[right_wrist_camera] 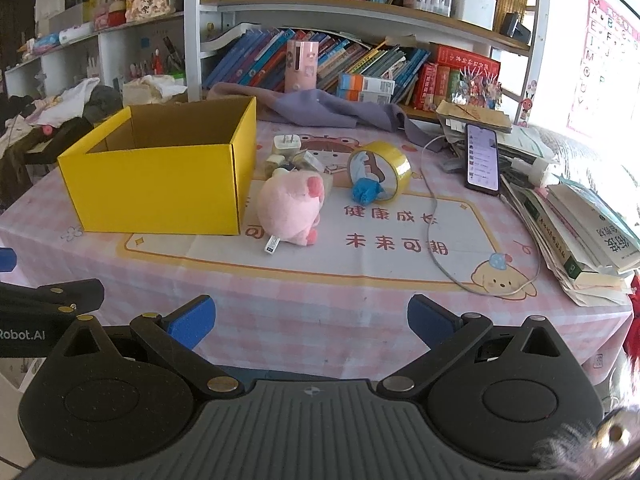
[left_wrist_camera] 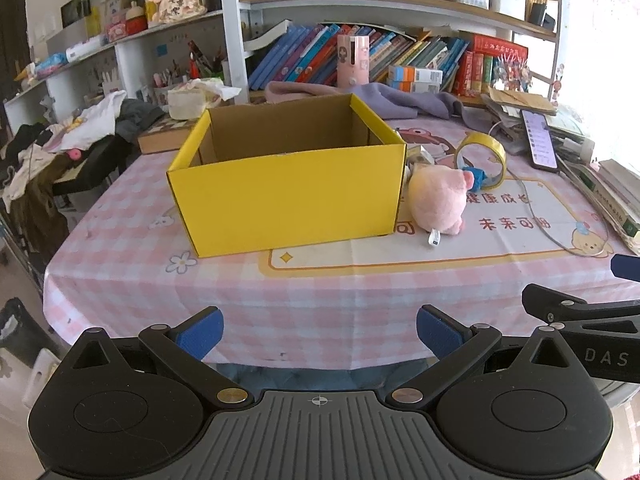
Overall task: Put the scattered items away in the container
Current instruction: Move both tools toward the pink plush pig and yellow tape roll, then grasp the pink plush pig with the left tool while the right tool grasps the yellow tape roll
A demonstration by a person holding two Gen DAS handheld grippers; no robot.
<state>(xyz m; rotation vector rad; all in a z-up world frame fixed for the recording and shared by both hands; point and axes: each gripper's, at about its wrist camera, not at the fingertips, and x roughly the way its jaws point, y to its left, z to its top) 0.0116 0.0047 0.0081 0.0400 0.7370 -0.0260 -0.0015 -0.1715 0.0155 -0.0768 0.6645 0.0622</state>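
Lying beyond rt tool (right_wrist_camera: 311,322), pig plush (right_wrist_camera: 291,210)

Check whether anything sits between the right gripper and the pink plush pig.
Nothing visible does. The right gripper is open at the table edge, and only bare tablecloth lies between it and the plush pig beside the yellow box.

Left gripper (left_wrist_camera: 320,334) jaws wide apart, nothing between. Open yellow cardboard box (left_wrist_camera: 286,200) dead ahead on pink checked tablecloth (left_wrist_camera: 132,240). Pink plush pig (left_wrist_camera: 438,198) ahead-right, beside box; yellow tape roll (left_wrist_camera: 482,158) beyond.
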